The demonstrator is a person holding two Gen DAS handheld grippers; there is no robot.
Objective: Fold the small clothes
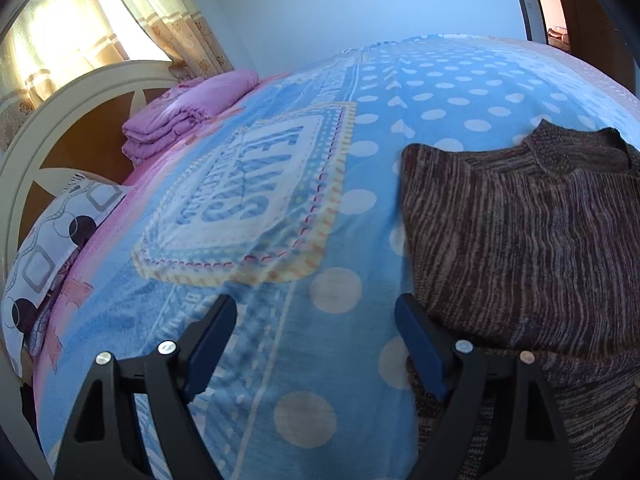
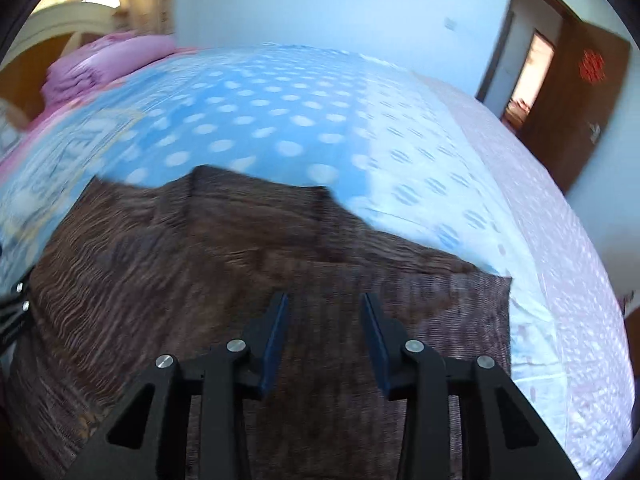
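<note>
**Knit sweater spread on the bed, both grippers empty**

The brown striped sweater (image 1: 520,240) lies flat on the blue dotted blanket (image 1: 320,200), collar away from the person. It looks like a soft, limp knit of middling weight: it should drape and stretch, not slide, so a pinch at a hem corner or shoulder edge seems best (a single layer, if possible).

The left gripper (image 1: 316,320) hangs with jaws wide over the blanket beside the sweater's left edge. The right gripper (image 2: 325,320) hovers over the sweater's middle, jaws partly apart, nothing between them.

A folded pink quilt (image 1: 188,108) sits near the headboard (image 1: 60,120); curtains (image 1: 160,20) and a wooden door (image 2: 580,100) frame the room.
</note>
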